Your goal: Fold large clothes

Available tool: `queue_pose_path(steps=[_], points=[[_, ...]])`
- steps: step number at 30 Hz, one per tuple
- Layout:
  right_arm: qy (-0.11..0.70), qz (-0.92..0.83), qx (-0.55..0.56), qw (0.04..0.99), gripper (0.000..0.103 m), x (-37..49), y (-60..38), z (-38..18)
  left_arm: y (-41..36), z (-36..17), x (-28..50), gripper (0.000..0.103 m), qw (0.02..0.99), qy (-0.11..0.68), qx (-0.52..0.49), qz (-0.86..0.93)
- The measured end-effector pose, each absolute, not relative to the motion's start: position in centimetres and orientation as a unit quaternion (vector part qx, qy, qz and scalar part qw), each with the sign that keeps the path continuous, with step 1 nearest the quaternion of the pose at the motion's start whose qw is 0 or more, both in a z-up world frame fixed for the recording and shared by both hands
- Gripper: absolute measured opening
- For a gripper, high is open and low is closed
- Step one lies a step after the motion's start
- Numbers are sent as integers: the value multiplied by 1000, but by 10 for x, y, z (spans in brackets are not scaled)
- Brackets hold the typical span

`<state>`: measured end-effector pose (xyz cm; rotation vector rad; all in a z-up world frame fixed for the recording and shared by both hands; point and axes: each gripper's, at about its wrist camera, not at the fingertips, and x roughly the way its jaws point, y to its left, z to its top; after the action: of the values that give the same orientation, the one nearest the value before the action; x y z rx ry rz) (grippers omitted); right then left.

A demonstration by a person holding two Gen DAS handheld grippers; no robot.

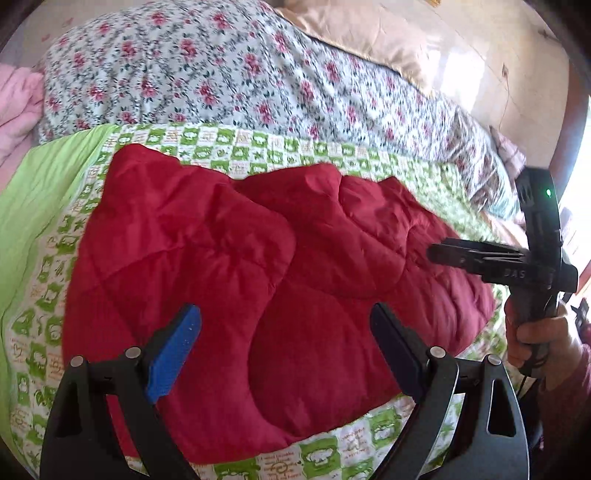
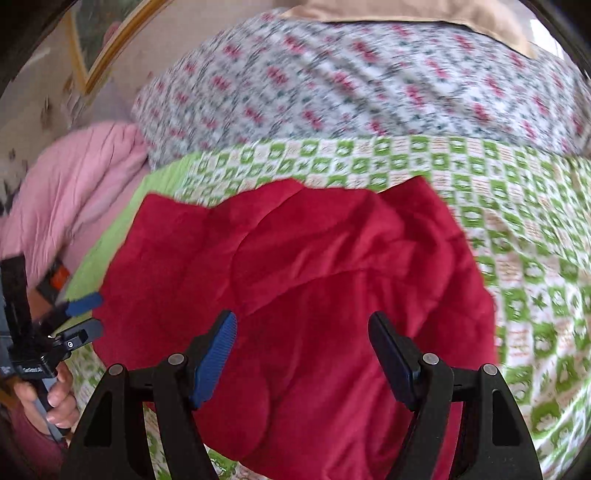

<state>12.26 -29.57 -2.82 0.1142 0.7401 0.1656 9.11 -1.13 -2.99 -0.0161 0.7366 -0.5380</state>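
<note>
A red quilted padded garment [image 1: 258,280] lies folded in layers on the green-and-white patterned bedsheet [image 1: 55,295]. It also shows in the right wrist view [image 2: 314,295]. My left gripper [image 1: 286,321] is open and empty, hovering above the garment's near part. It also shows at the left edge of the right wrist view [image 2: 86,315], beside the garment's left edge. My right gripper [image 2: 303,332] is open and empty above the garment. In the left wrist view the right gripper [image 1: 443,251] hangs over the garment's right side, held by a hand.
A floral quilt [image 1: 221,74] is heaped behind the garment. A pink blanket [image 2: 74,192] lies at the far left. A beige pillow [image 1: 362,33] sits at the back. The patterned sheet extends to the right [image 2: 535,258].
</note>
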Motion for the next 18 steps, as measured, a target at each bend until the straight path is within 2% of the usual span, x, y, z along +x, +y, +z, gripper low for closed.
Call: queue_pose_path(steps=[5,18], points=[[392,46,33,918,76,150,-290,-53,-17,-59,120,93,891,400,10,-217],[415,-16,39,909,75,214,-310,-63,-6,-61,205,92,894,432,1,-118]])
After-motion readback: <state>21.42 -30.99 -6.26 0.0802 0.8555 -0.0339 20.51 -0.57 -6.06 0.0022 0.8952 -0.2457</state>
